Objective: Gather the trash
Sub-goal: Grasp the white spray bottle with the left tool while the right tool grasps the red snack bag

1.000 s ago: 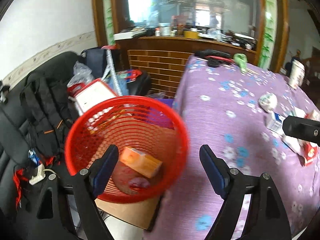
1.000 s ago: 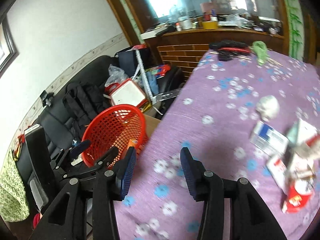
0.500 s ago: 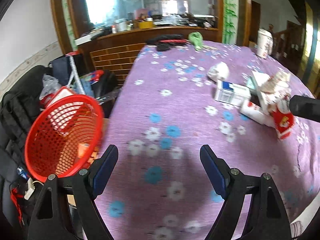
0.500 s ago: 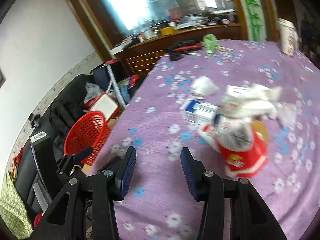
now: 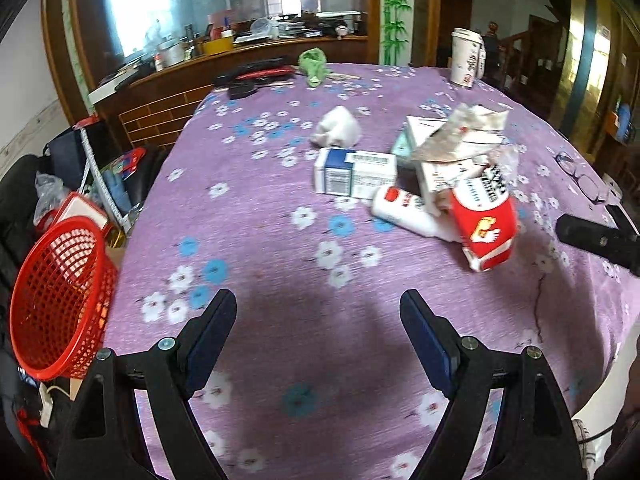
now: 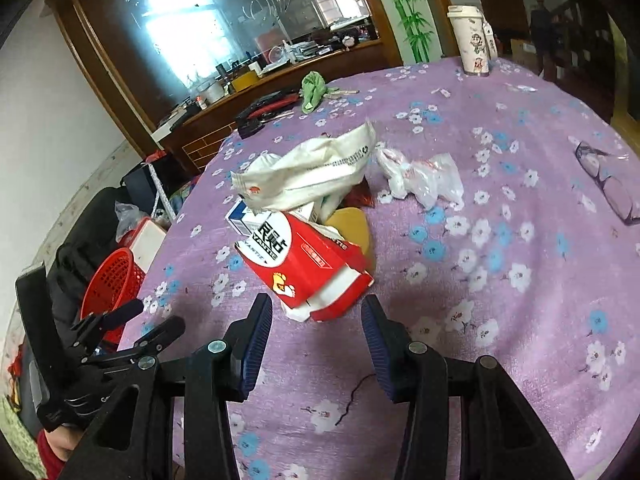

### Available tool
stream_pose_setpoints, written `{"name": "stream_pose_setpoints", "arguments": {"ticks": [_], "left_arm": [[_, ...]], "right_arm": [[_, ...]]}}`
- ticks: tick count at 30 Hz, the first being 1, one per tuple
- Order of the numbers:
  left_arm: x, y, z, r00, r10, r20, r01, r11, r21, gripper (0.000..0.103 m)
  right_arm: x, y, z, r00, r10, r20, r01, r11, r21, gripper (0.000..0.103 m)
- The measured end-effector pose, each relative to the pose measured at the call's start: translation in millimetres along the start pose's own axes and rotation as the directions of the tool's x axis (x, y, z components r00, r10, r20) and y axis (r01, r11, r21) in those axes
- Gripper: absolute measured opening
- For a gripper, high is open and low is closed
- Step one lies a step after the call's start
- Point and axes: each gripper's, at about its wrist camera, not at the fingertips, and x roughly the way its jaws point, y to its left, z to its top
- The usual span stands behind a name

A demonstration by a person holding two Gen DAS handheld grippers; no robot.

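We find the right gripper (image 6: 316, 324) spread and empty over the purple floral table (image 6: 500, 320), jaws just short of the red carton (image 6: 304, 268) at twelve o'clock. The left gripper (image 5: 318, 326) is spread wide, holding nothing. Beyond the carton lie a crumpled white bag (image 6: 308, 172) and a blue-and-white box (image 5: 354, 172). The red basket (image 5: 56, 300) sits off the table at nine o'clock.
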Motion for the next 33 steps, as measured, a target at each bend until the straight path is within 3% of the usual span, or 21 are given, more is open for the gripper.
{"name": "stream_pose_setpoints", "arguments": {"ticks": [3,8,13,16,22,26,31,33], "left_arm": [[1.4,-6.9,0.7,1.000,-0.005,-0.002,0.005,1.000,0.009,0.083],[3.5,-4.1,-2.2,1.000,0.004,-0.014,-0.004,1.000,0.006,0.083],[4.6,12.1,-3.6,1.000,0.013,-0.021,-0.014,1.000,-0.027,0.083],[4.1,18.3,-5.3,1.000,0.008,-0.022,-0.009,0.999,-0.042,0.083],[8.2,16.7,-1.6,0.999,-0.021,-0.040,0.019,0.999,-0.042,0.083],[17.8,8.8,8.8,0.995,-0.069,-0.066,0.065,0.996,-0.060,0.083],[35.6,3.5,26.9,0.979,-0.173,-0.104,0.153,0.973,-0.175,0.083],[44.0,1.9,33.0,0.971,-0.205,-0.124,0.174,0.959,-0.226,0.075]], "right_arm": [[8.0,11.4,2.2,1.000,0.004,-0.014,-0.005,0.997,-0.080,0.051],[25.1,38.7,4.7,0.999,-0.042,0.011,0.043,0.970,-0.240,0.079],[55.7,63.4,11.2,0.990,-0.139,0.032,0.140,0.912,-0.387,0.083],[76.0,63.4,10.2,0.972,-0.232,0.034,0.223,0.871,-0.437,0.083],[64.6,41.5,9.0,0.971,-0.232,0.053,0.234,0.894,-0.383,0.049],[37.5,24.2,12.1,0.982,-0.172,0.078,0.188,0.936,-0.297,0.043],[3.1,8.5,12.9,0.985,-0.117,0.128,0.142,0.967,-0.211,0.043],[-6.6,2.4,13.7,0.983,-0.105,0.148,0.132,0.974,-0.185,0.043]]}}
